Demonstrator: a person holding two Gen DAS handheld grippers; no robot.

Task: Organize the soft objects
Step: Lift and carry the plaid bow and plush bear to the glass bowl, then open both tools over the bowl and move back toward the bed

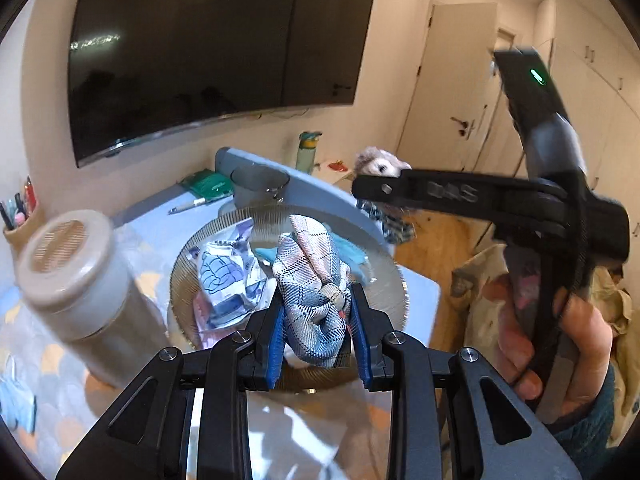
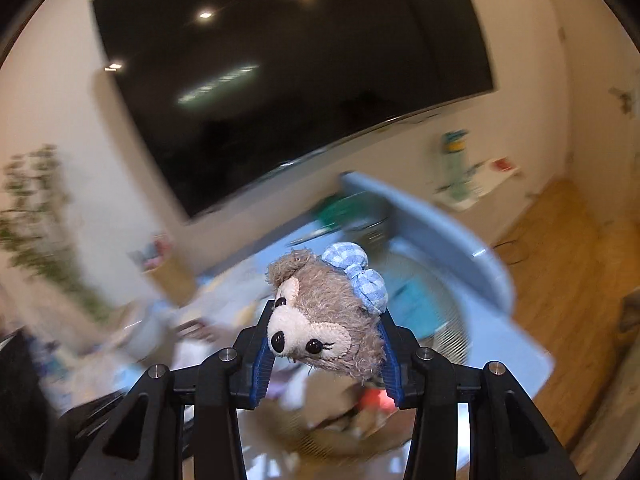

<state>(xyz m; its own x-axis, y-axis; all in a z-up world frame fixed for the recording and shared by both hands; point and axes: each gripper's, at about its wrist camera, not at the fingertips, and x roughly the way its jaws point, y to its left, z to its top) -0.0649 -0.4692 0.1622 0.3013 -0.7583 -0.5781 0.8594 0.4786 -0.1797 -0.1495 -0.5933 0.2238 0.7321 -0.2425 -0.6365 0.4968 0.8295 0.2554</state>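
Note:
My left gripper (image 1: 318,320) is shut on a plaid blue and pink cloth bow (image 1: 316,280) and holds it over a round ribbed glass bowl (image 1: 188,264). The bowl holds a blue patterned cloth (image 1: 224,280) and a teal piece (image 1: 352,258). My right gripper (image 2: 326,356) is shut on a brown plush bear (image 2: 324,312) with a blue checked bow, held in the air above the table. In the left wrist view the right gripper (image 1: 370,188) reaches in from the right, with the bear's head (image 1: 380,164) showing behind its fingers.
A lidded grey jar (image 1: 76,276) stands left of the bowl. A pen cup (image 1: 20,216), a grey cup (image 1: 256,188), a green packet (image 1: 208,184) and a pen lie at the back of the blue table (image 1: 152,220). A green bottle (image 1: 308,152) stands beyond. A television hangs on the wall.

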